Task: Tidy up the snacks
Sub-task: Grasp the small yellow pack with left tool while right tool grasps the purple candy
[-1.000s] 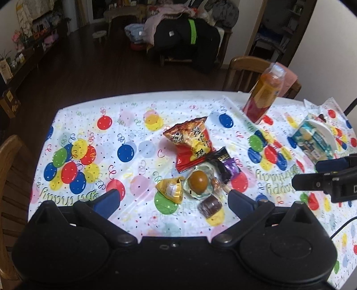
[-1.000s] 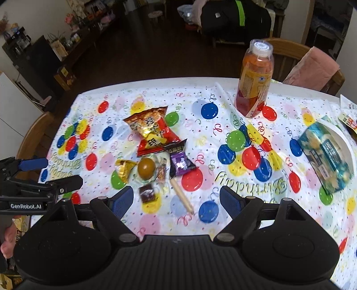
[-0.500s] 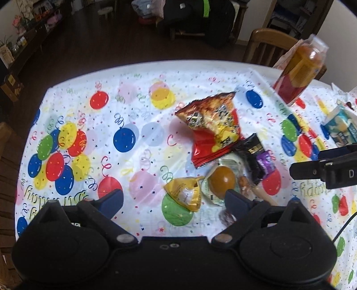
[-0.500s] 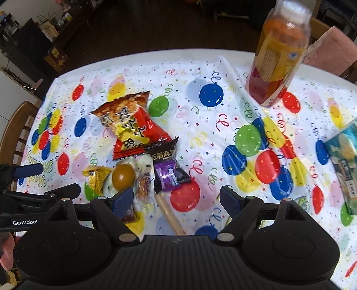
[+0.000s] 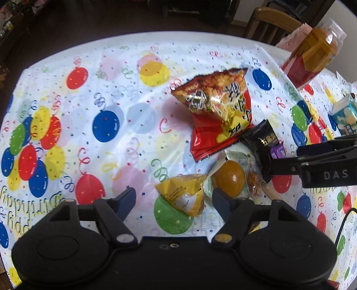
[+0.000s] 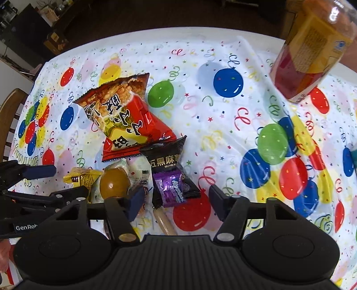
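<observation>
1. The left gripper (image 5: 173,196) hangs low over the surface (image 5: 125,67), its fingers spread wide and holding nothing; the yellow triangular packet (image 5: 185,195) lies between the fingertips, and I cannot tell whether either one touches it.
2. The right gripper (image 6: 175,194) is likewise spread wide and empty, with the purple candy (image 6: 171,189) lying between its fingertips on top of the black sesame packet (image 6: 166,156).
3. Just beside the yellow packet, toward the right gripper, sits a brown egg in clear wrap (image 5: 228,178), partly behind the left gripper's right fingertip in the left wrist view.
4. In the right wrist view the egg (image 6: 115,184) lies just behind that gripper's left fingertip, and a pale stick-shaped snack (image 6: 165,219) runs under the gripper body.
5. Beyond the egg, the red and orange chip bag (image 5: 219,109) lies puffed up, its lower edge overlapping the black packet (image 5: 262,142) and the egg's wrapper.
6. All these snacks form one tight cluster near the middle of the surface, which carries a balloon-print cloth (image 6: 227,82).
7. An orange drink bottle (image 6: 310,51) stands toward the far right corner, well apart from the cluster.
8. A teal box (image 5: 343,116) lies at the right edge.
9. A wooden chair (image 5: 271,20) stands behind the far edge.
</observation>
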The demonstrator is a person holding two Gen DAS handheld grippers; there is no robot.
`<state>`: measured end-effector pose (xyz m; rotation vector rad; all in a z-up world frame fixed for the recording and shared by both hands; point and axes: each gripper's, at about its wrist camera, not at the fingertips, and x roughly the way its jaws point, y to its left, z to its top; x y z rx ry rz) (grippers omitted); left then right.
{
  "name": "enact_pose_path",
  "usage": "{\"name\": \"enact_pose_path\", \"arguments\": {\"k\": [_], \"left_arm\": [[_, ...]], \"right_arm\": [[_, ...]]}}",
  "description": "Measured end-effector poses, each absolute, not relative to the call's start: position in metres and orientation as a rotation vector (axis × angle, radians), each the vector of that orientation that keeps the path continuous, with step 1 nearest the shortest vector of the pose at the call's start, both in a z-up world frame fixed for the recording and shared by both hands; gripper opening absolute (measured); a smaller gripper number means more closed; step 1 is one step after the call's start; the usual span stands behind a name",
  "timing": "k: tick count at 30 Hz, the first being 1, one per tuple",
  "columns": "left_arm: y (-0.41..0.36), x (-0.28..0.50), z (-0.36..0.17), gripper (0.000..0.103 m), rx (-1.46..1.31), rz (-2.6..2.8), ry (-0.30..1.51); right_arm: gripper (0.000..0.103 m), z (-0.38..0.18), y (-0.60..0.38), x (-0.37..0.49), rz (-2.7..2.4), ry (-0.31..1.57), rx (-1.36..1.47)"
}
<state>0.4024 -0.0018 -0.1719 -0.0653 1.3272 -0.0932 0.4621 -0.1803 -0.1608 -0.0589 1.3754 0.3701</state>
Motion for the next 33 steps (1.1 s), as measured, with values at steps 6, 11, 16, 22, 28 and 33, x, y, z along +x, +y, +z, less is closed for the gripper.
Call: {"name": "enact_pose_path", "arguments": {"k": [6,11,16,22,28,33], "left_arm": [[-0.003,0.405,-0.181,0.058,-0.086,-0.122,1.358],[-0.004,0.407,-0.183,0.049,-0.102,-0.137,1.362],[-0.006,0.408,-0.185,0.042,-0.101,-0.130,1.365],[-0.003,0.406,-0.182,0.035,-0.105,-0.115,1.356],[-0.002,0.401,-0.175,0.033,-0.111,-0.109,1.343],[0.002,0.394,-0.161,0.032,-0.124,-0.110,1.330]], "right_arm": [[0.043,-0.167,-0.175,0.465,0.378,1.382,-0.067],[0.038,-0.160,-0.175,0.465,0.394,1.369,-0.077],[0.031,-0.163,-0.174,0.463,0.395,1.369,-0.098],[0.021,-0.158,-0.173,0.459,0.395,1.348,-0.106],[0.020,-0.147,-0.176,0.452,0.396,1.327,-0.103],[0.020,-0.131,-0.180,0.439,0.408,1.306,-0.103]]}}
